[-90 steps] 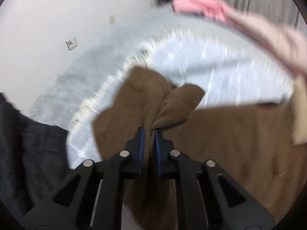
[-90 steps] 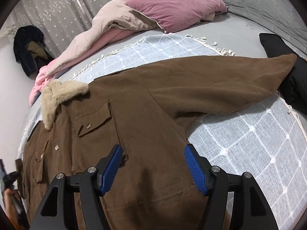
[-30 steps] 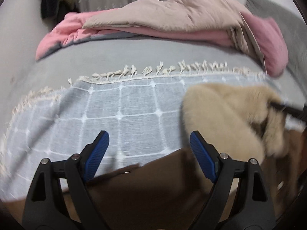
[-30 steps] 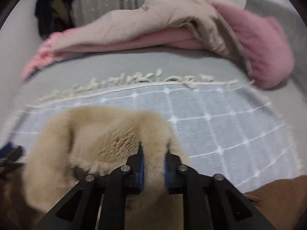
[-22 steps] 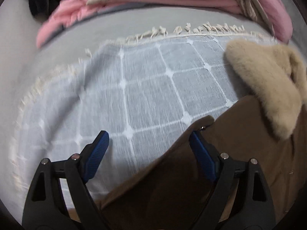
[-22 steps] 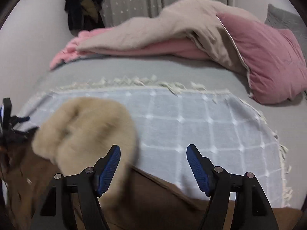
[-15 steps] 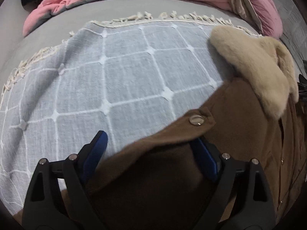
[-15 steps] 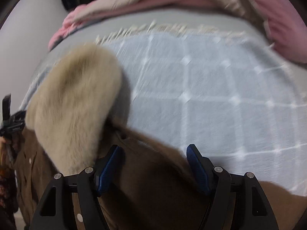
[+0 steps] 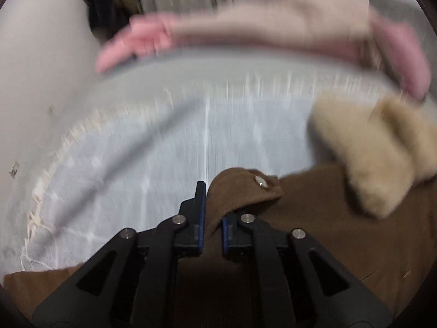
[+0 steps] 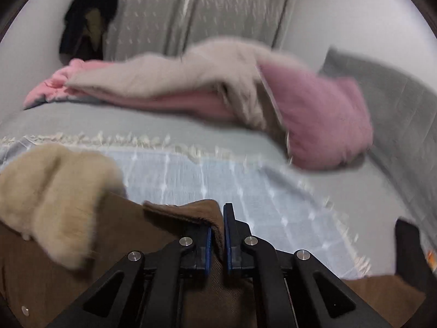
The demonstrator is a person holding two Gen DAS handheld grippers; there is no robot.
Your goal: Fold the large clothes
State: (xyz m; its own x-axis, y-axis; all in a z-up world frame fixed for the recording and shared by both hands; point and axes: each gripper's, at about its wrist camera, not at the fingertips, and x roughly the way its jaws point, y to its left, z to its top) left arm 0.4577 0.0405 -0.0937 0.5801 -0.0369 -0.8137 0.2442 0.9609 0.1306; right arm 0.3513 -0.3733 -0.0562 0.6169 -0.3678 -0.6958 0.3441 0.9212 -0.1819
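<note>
- Both sets of jaws are pressed together on brown cloth: the left gripper (image 9: 210,220) pinches a tab of the brown jacket (image 9: 322,235) that carries a metal snap button (image 9: 259,182), and the right gripper (image 10: 217,235) pinches a folded edge of the same jacket (image 10: 131,235).
- Blue pads (image 9: 201,218) line the inner faces of the left fingers; the cloth runs up between them and curls over to the right.
- Beige fur collar (image 9: 374,153) lies at the top of the jacket, to the right in the left wrist view and to the left (image 10: 52,199) in the right wrist view.
- Under the jacket is a pale blue checked throw (image 9: 153,153) with a cream fringe (image 10: 82,139), spread on a grey bed (image 10: 114,120).
- Farther back on the bed lies a pink and beige quilt (image 10: 174,82) with a pink pillow (image 10: 319,120) at its right end.
- Grey dotted curtains (image 10: 218,8) hang behind, with a dark garment (image 10: 87,16) against the wall to their left.
- Both views are motion-blurred.
</note>
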